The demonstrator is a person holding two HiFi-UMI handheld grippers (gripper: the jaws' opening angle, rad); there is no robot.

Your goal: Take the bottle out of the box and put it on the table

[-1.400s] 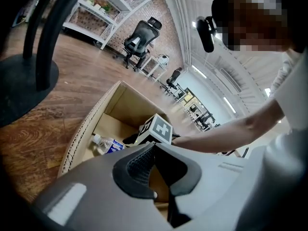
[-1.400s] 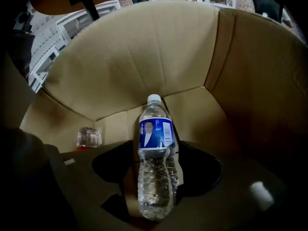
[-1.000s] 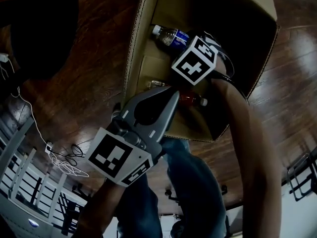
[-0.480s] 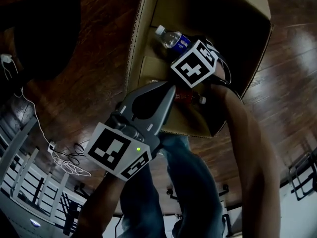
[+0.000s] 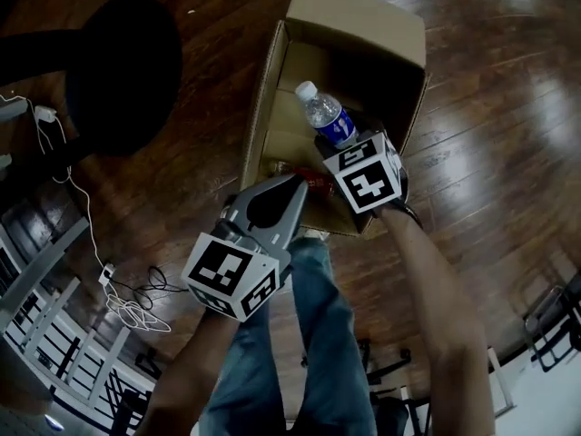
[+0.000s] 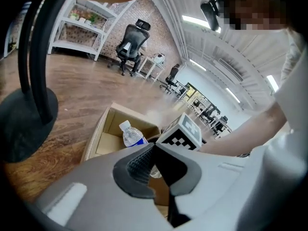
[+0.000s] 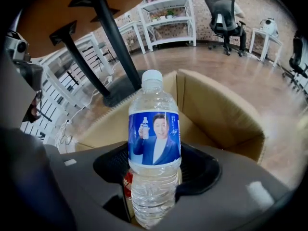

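Head view: cardboard box (image 5: 363, 16) sits open on the wood floor (image 5: 508, 107). R hand-held gripper (image 5: 347, 146) is over the box opening, clamped on the bottle (image 5: 327, 116), which has a white cap & blue label. The bottle is held in the air above the box interior, cap pointing up-left in frame. L hand-held gripper (image 5: 292, 185) is at the box's near edge, just beside the R one, w/ nothing in it. Something red (image 5: 315, 182) lies in the box betw. the two. A black round foot (image 5: 123, 71) stands left of the box, w/ cables (image 5: 127, 302) on the floor nearer the person.

L gripper view: jaw tips meet, empty. Past them are the box, the bottle & the R marker cube (image 6: 185, 134).

R gripper view: bottle stands upright betw. the jaws, pads pressing its clear lower body on both sides. The jaws have just closed in slightly on it. The box is behind & below. A black leg (image 7: 115, 42) and an office chair (image 7: 224, 8) are further back.
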